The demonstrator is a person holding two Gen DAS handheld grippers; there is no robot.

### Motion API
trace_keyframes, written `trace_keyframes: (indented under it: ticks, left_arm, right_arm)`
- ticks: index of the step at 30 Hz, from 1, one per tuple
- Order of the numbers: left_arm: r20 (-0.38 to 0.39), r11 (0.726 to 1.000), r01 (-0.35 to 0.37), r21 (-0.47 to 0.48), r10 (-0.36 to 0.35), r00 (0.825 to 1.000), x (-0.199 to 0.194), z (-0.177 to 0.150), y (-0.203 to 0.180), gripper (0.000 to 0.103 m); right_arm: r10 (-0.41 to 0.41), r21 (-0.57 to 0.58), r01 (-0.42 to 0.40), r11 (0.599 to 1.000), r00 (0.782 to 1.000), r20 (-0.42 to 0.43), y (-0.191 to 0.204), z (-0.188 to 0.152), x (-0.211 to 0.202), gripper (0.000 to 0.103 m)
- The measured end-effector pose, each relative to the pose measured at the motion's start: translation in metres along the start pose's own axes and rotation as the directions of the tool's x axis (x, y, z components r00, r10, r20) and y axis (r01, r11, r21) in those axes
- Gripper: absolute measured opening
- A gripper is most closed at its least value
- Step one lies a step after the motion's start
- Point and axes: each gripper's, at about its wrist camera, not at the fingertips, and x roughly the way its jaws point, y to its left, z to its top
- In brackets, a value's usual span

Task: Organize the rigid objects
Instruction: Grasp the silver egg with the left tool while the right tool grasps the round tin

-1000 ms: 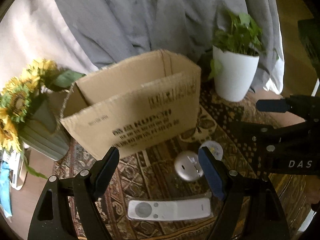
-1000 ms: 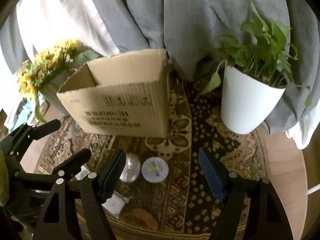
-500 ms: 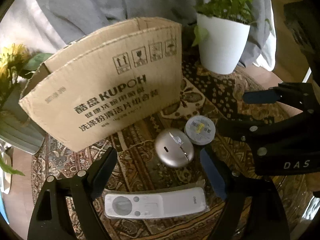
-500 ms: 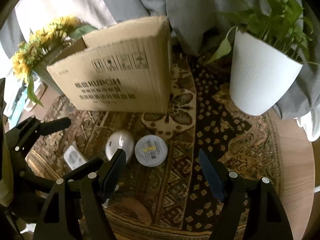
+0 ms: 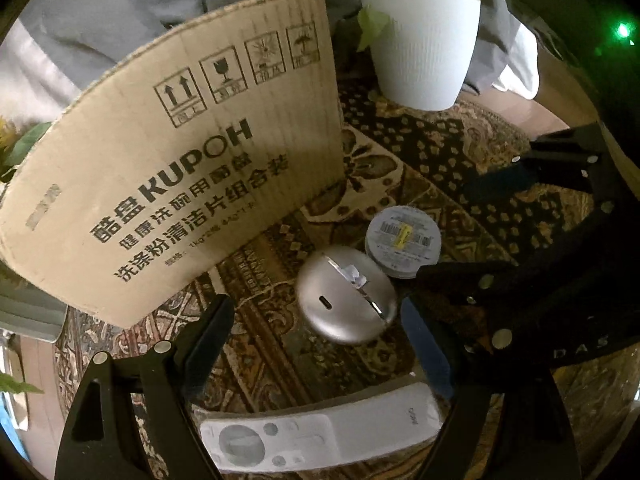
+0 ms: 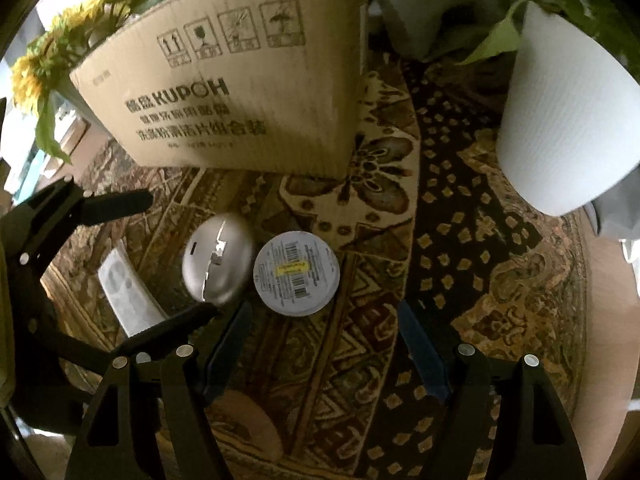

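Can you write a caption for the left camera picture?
Open left gripper hovers over a silver egg-shaped gadget beside a round tin, near a cardboard box.

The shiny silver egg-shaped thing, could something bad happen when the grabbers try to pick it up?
Maybe.

1. The smooth silver egg-shaped gadget is rounded, so it might slip or roll out of the open left gripper.

2. The round white labelled tin sits right beside it; closing on one could knock the other.

3. The right gripper reaches close alongside the left one, so they might bump. The white remote control underneath could get nudged too.
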Motion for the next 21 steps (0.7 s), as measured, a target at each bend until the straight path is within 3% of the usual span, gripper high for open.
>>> trace_keyframes:
  ticks: [16,19,21]
  left_arm:
    - [-0.006,0.999,0.035,-0.018,-0.035,0.999,0.026,0.0,0.012,0.084]
    - [-0.01,0.998,0.057,-0.035,-0.057,0.998,0.027,-0.003,0.014,0.076]
    - [-0.011,0.996,0.078,-0.043,-0.079,0.997,0.027,-0.004,0.013,0.064]
  right_arm:
    - [0.044,0.004,-0.044,0.999,0.998,-0.054,-0.005,0.013,0.025,0.076]
    - [0.032,-0.009,-0.033,0.999,0.999,-0.042,0.005,0.018,0.03,0.073]
    - [0.028,-0.013,-0.028,1.0,0.999,-0.033,0.009,0.018,0.031,0.071]
